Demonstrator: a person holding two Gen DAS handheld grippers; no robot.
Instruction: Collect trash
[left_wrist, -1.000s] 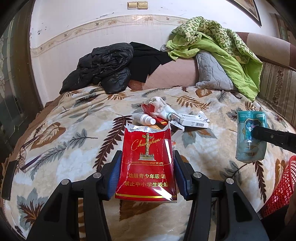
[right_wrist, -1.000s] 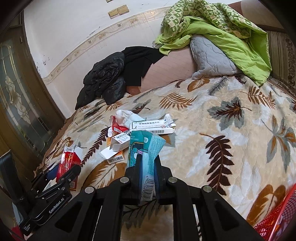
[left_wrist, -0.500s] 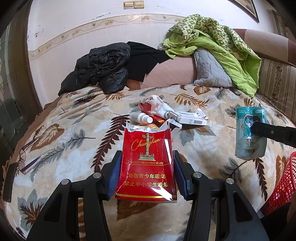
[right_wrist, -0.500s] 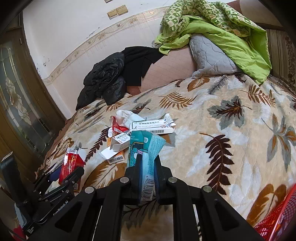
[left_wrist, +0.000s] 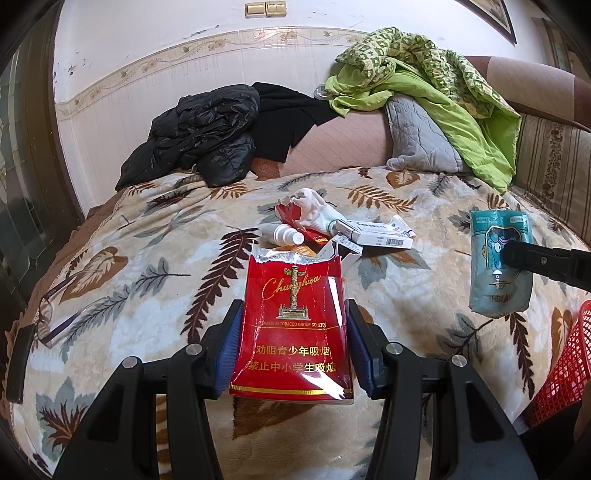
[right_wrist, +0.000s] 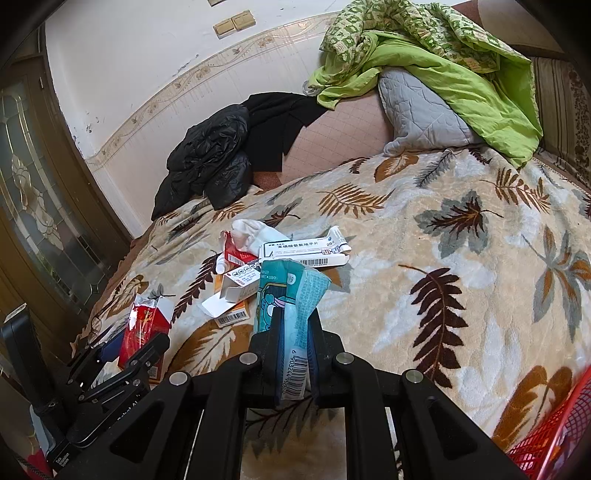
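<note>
The left gripper has its jaws clamped on the sides of a torn red cigarette pack, held upright above the leaf-patterned blanket. The right gripper has its jaws pressed nearly together on a crumpled teal wrapper, also above the blanket. The remaining trash pile, with a white box, a small bottle and crumpled tissue, lies on the blanket beyond the cigarette pack, and a red basket sits at the blanket's right edge.

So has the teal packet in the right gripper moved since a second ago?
No. In the right wrist view the teal packet sits clamped in the right gripper, and its top lines up just under the white box as before.
</note>
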